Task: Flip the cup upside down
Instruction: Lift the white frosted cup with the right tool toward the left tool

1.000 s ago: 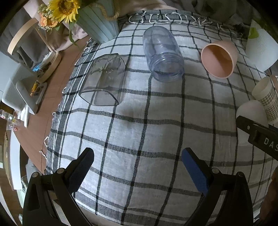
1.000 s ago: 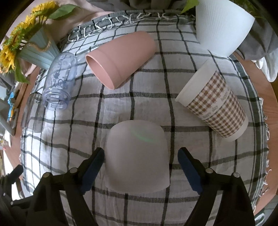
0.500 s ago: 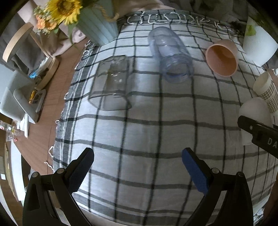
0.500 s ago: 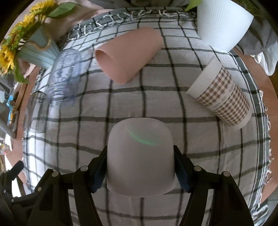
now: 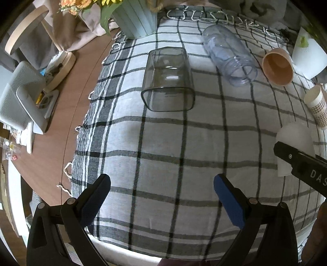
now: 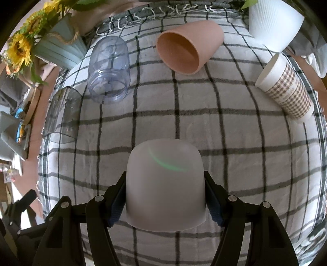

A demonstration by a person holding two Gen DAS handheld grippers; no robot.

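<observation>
My right gripper [image 6: 165,201] is shut on a frosted white cup [image 6: 165,184], its closed end pointing away from me, held over the checked cloth [image 6: 235,143]. That cup also shows in the left wrist view [image 5: 294,143] at the right edge, partly behind the right gripper's black finger. My left gripper [image 5: 161,196] is open and empty above the cloth's near edge. A smoky square glass [image 5: 168,77], a clear blue jar [image 5: 229,55], a pink cup [image 5: 278,66] and a checked paper cup [image 5: 316,106] lie on their sides.
A teal pot with sunflowers [image 5: 134,18] stands at the cloth's back left. A white ribbed pot [image 6: 273,22] stands at the back right. The brown table [image 5: 81,81] shows left of the cloth, with a grey device [image 5: 20,100] on it.
My right gripper has closed on the frosted cup and lifted it. My left gripper has swung left, so the square glass now sits ahead of it.
</observation>
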